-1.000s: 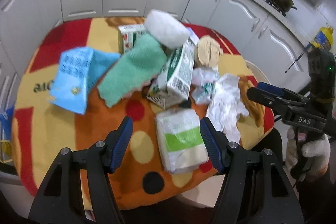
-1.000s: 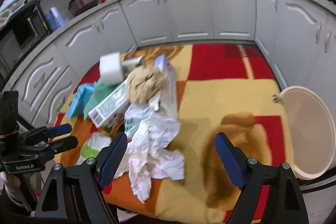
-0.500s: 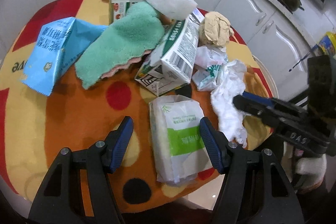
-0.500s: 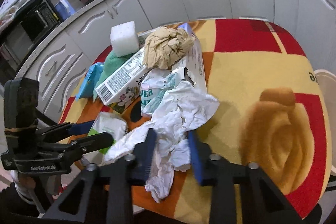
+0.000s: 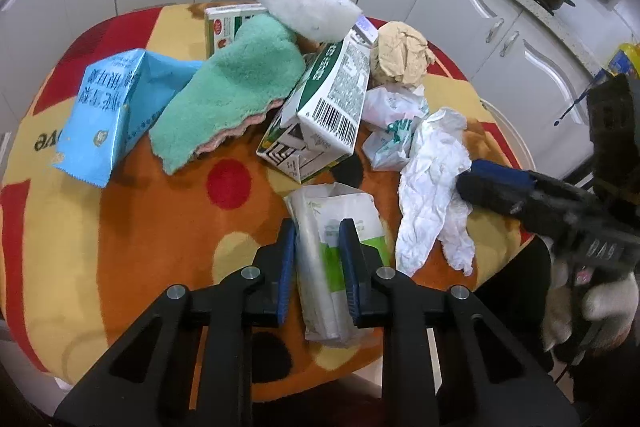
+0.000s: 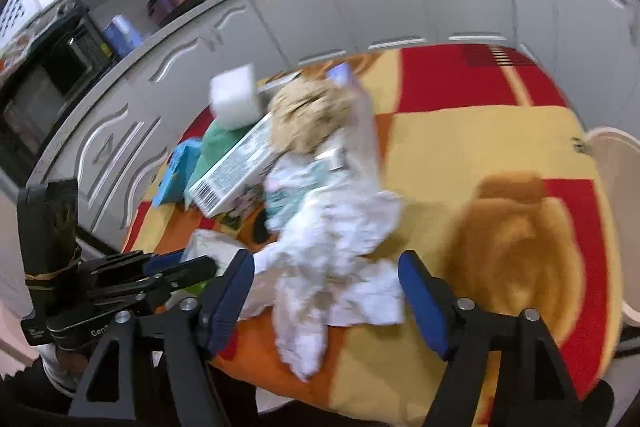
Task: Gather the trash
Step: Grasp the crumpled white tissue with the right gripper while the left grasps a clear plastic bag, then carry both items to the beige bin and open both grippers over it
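A white-and-green tissue packet (image 5: pixel 344 205) lies at the near edge of the round table (image 5: pixel 160 227). My left gripper (image 5: pixel 318 263) is closing on it, its blue pads pinching the packet's left half. Right of it lies a crumpled white paper (image 5: pixel 432 187). In the right wrist view that paper (image 6: pixel 332 239) sits between the wide-apart pads of my right gripper (image 6: pixel 326 299), whose jaws are opening and do not touch it. The right gripper (image 5: pixel 492 183) reaches in from the right in the left wrist view.
Piled behind are a milk carton (image 5: pixel 324 115), green cloth (image 5: pixel 236 87), blue packet (image 5: pixel 108 111), white sponge (image 5: pixel 304 3), brown paper ball (image 5: pixel 400 55) and a small wrapper (image 5: pixel 392 131). A white bin (image 6: pixel 616 187) stands beside the table's right edge. White cabinets ring the room.
The left jaws have closed from wide apart onto the tissue packet. The right jaws, pinched on the white paper half a second ago, have spread wide and let it go.
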The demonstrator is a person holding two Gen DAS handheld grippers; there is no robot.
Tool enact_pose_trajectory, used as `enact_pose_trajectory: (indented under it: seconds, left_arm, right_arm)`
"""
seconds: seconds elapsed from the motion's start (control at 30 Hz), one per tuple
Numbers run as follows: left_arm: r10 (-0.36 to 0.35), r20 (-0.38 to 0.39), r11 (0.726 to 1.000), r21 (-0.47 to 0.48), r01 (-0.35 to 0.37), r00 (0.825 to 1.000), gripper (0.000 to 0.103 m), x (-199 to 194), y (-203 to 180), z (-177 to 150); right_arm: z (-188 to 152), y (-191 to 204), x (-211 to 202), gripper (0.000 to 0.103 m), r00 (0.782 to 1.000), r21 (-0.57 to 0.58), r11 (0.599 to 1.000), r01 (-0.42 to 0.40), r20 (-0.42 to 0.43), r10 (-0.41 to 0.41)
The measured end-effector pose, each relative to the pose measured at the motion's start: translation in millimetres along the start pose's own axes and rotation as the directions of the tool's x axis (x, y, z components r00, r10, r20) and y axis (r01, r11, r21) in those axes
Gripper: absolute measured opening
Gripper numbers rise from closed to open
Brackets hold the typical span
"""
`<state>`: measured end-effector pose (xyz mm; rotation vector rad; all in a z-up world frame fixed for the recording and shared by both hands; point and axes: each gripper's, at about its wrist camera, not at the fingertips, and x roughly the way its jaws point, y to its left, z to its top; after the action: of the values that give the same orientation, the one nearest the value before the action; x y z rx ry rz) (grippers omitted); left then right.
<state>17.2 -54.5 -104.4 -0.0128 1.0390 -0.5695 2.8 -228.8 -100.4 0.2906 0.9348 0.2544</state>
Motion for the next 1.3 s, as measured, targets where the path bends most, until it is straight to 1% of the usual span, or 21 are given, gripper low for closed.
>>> enact_pose_trajectory:
  seconds: [0.03, 0.07, 0.1, 0.13, 0.17, 0.2, 0.23, 0.3, 0.37, 0.4, 0.43, 0.47, 0.53, 0.57, 0.67, 0.7, 0.8, 0.87, 0.97, 1.07, 1.3]
  left_arm:
    - [-0.001, 0.002, 1.0, -0.003, 0.001, 1.0, 0.02, -0.7, -0.1, -0.2]
    - [-0.003, 0.003, 1.0, -0.004, 0.003, 1.0, 0.02, -1.3, -0.5, 0.1]
    - [-0.003, 0.004, 1.0, -0.006, 0.003, 1.0, 0.02, -1.1, -0.8, -1.0]
    - [-0.004, 0.005, 1.0, -0.01, 0.004, 1.0, 0.023, -1.8, -0.1, -1.0]
    - [-0.009, -0.001, 1.0, -0.014, 0.009, 1.0, 0.033, -1.0, 0.3, -1.2]
    - [-0.015, -0.011, 1.0, -0.015, 0.015, 1.0, 0.039, 2.1, -1.5, -1.8]
    - [-0.029, -0.026, 0.999, -0.019, 0.029, 0.999, 0.045, 5.1, -1.8, -2.3]
    - [-0.025, -0.016, 1.0, -0.013, 0.025, 1.0, 0.046, 7.2, -5.6, -3.4]
    - [-0.007, -0.016, 1.0, 0.013, 0.007, 1.0, 0.044, 7.7, -10.9, -2.6]
    - [-0.009, -0.016, 1.0, 0.015, 0.009, 1.0, 0.039, 7.9, -11.6, -2.3]
    - [-0.018, -0.017, 1.0, 0.01, 0.019, 1.0, 0.029, 7.1, -11.3, -2.0]
    - [-0.021, -0.014, 1.0, 0.005, 0.021, 1.0, 0.024, 5.9, -10.8, -1.7]
    - [-0.022, -0.008, 1.0, 0.01, 0.022, 1.0, 0.017, -1.1, -10.0, -2.3]
    - [-0.022, -0.005, 1.0, 0.011, 0.022, 1.0, 0.015, -5.0, -10.6, -2.2]
    - [-0.019, 0.008, 0.999, 0.027, 0.019, 1.0, 0.012, -19.2, -13.5, -0.5]
    - [-0.017, 0.017, 0.999, 0.033, 0.016, 1.0, 0.011, -23.4, -15.5, -0.4]
    - [-0.018, 0.035, 0.999, 0.042, 0.016, 0.999, 0.011, -31.5, -21.4, 1.3]
    - [-0.029, 0.038, 0.999, 0.04, 0.027, 0.999, 0.011, -33.3, -25.6, 3.8]
    - [-0.038, 0.049, 0.998, 0.055, 0.035, 0.998, 0.011, -34.6, -33.4, 9.4]
    - [-0.063, 0.057, 0.996, 0.074, 0.058, 0.996, 0.011, -36.8, -44.9, 17.9]
    - [-0.112, 0.09, 0.988, 0.114, 0.101, 0.99, 0.011, -38.1, -71.2, 43.4]
  right_arm:
    - [-1.2, 3.3, 5.7, 0.072, 1.0, -0.013, 1.0, 0.001, -0.009, -0.001]
    - [-3.3, 6.3, 11.5, 0.066, 1.0, -0.024, 1.0, 0.006, -0.015, -0.006]
    - [-4.9, 7.8, 18.9, 0.051, 1.0, -0.031, 0.999, 0.019, -0.024, -0.02]
    - [-5.8, 6.0, 21.8, 0.044, 0.999, -0.023, 0.999, 0.04, -0.029, -0.04]
    - [-6.9, 2.4, 20.0, 0.036, 0.998, -0.003, 0.999, 0.05, -0.024, -0.05]
    - [-6.5, -2.2, 14.7, 0.031, 0.999, 0.022, 0.999, 0.034, -0.012, -0.034]
    - [-5.3, -6.5, 6.2, 0.03, 1.0, 0.038, 0.999, 0.028, 0.005, -0.028]
    - [-2.1, -10.1, -12.7, 0.029, 0.996, 0.023, 0.997, 0.068, 0.051, -0.069]
    - [1.1, -14.9, -28.2, 0.029, 0.994, 0.022, 0.997, 0.073, 0.079, -0.074]
    - [1.2, -17.9, -35.5, 0.029, 0.993, 0.027, 0.997, 0.066, 0.091, -0.069]
    - [0.5, -20.5, -42.1, 0.029, 0.992, 0.03, 0.997, 0.067, 0.104, -0.07]
    - [-1.2, -22.3, -46.5, 0.029, 0.991, 0.031, 0.997, 0.073, 0.111, -0.076]
    - [-5.4, -26.6, -52.6, 0.029, 0.99, 0.039, 0.996, 0.077, 0.119, -0.081]
    - [-9.1, -28.2, -56.2, 0.029, 0.989, 0.049, 0.996, 0.073, 0.122, -0.078]
    - [-9.7, -37.6, -62.1, 0.029, 0.99, 0.078, 0.995, 0.058, 0.125, -0.068]
    - [-7.0, -43.5, -63.6, 0.029, 0.99, 0.08, 0.995, 0.056, 0.125, -0.065]
    - [-3.4, -42.9, -68.8, 0.029, 0.988, 0.069, 0.996, 0.058, 0.141, -0.068]
    - [-1.8, -42.9, -69.4, 0.029, 0.987, 0.068, 0.996, 0.057, 0.149, -0.067]
    - [-1.6, -43.9, -72.9, 0.029, 0.985, 0.067, 0.996, 0.057, 0.157, -0.067]
    - [-2.9, -47.4, -77.7, 0.029, 0.983, 0.071, 0.996, 0.062, 0.165, -0.073]
    - [-0.9, -64.8, -99.9, 0.029, 0.971, 0.099, 0.99, 0.098, 0.208, -0.117]
